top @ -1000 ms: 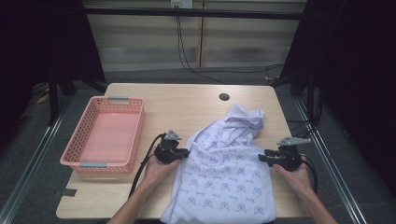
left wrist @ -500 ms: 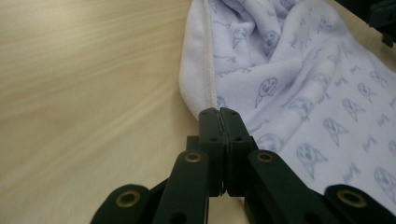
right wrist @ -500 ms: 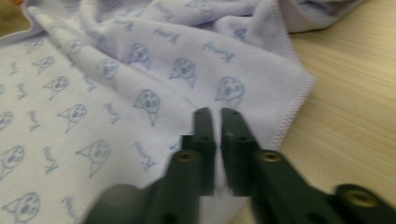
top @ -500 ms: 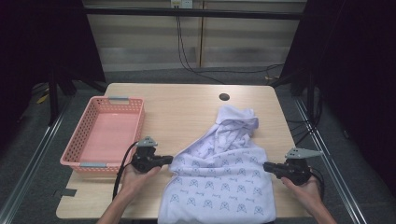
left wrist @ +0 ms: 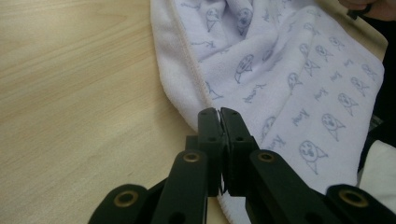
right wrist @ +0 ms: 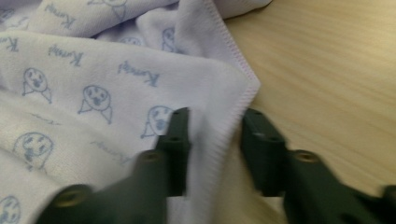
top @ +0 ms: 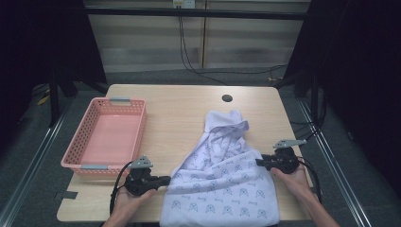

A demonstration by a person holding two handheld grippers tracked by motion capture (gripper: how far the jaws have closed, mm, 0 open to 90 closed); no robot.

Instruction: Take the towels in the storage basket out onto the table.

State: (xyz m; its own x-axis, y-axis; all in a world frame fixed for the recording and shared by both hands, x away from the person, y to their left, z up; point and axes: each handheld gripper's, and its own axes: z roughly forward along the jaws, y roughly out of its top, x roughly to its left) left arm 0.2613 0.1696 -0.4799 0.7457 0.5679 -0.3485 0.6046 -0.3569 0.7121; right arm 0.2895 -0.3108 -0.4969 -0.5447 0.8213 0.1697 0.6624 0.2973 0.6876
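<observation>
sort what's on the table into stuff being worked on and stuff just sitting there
Being worked on:
- printed towel
- left tongs, shut on its edge
- right tongs, open astride its hem

Just sitting there:
- pink basket
- black hole in the tabletop

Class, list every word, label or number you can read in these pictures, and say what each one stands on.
A repeated cursive word beside the little printed faces on the lavender towel: it looks like "Kumal", but is too blurred to read for certain.
No readable text on the pink basket or the table.
</observation>
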